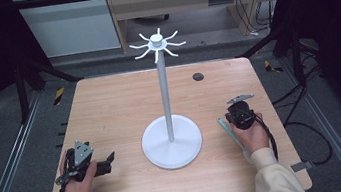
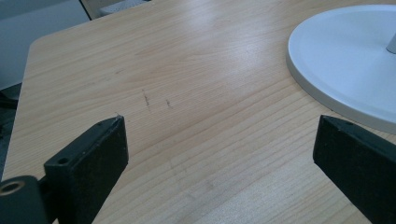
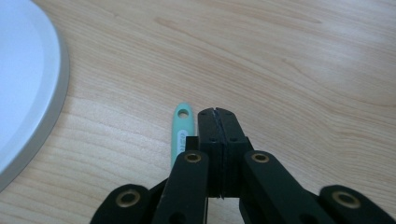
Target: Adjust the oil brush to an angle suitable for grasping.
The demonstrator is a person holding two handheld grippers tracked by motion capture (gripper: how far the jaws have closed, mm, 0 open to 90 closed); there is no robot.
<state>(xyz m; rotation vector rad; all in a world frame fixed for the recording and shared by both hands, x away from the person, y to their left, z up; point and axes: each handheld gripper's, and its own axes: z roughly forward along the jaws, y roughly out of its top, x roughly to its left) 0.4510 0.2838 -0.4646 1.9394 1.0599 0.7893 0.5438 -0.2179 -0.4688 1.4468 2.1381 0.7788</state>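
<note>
A white hook stand point(image 1: 163, 92) rises from a round base point(image 1: 171, 141) at the table's middle, with several curved hooks around its top. A slim mint-green handle point(image 3: 182, 126) with a hole at its end lies flat on the wood, just left of my right gripper point(image 3: 217, 114). That gripper's jaws are pressed together with nothing between them; the handle stays outside them. In the high view the green tool point(image 1: 229, 130) runs under the right hand beside the right gripper point(image 1: 236, 117). My left gripper point(image 2: 219, 149) stands wide open over bare wood, left of the base point(image 2: 345, 60).
The wooden table point(image 1: 110, 109) has a small dark round cap point(image 1: 198, 76) near its far edge. Black frame bars and cables ring the table. The base's rim point(image 3: 23, 84) is close on the left in the right gripper view.
</note>
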